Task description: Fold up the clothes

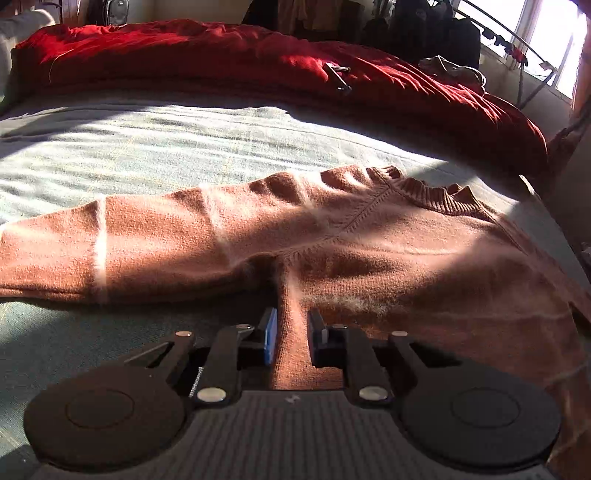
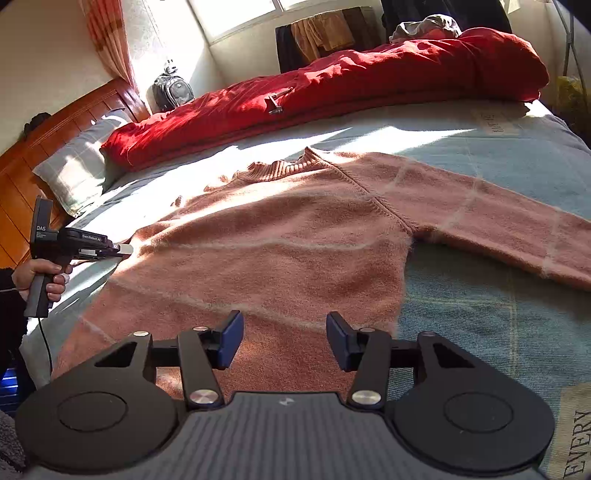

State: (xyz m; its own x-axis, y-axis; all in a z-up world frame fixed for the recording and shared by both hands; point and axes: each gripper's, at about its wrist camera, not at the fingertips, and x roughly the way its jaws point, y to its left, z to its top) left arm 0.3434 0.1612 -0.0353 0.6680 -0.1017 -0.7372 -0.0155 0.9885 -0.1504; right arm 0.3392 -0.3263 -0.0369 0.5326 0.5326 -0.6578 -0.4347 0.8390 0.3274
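Note:
A salmon-pink sweater (image 1: 369, 236) with pale stripes lies flat, front up, on the bed. Its ribbed collar (image 1: 439, 195) points toward the red duvet, and one sleeve (image 1: 110, 243) stretches out to the left. My left gripper (image 1: 291, 328) is shut on a raised ridge of the sweater's side edge, just below the armpit. In the right wrist view the sweater (image 2: 280, 251) fills the middle, with its other sleeve (image 2: 498, 221) reaching right. My right gripper (image 2: 284, 339) hangs open over the lower body, holding nothing. The left gripper (image 2: 123, 250), held by a hand (image 2: 44, 277), pinches the far side edge.
A pale blue-green sheet (image 2: 480, 306) covers the bed. A bunched red duvet (image 2: 332, 88) with a small metal object (image 2: 277, 101) on it lies along the far side. A pillow (image 2: 77, 166) and wooden headboard (image 2: 48, 136) are at the left, near a backpack (image 2: 173, 90). Hanging clothes (image 1: 424, 26) stand by the window.

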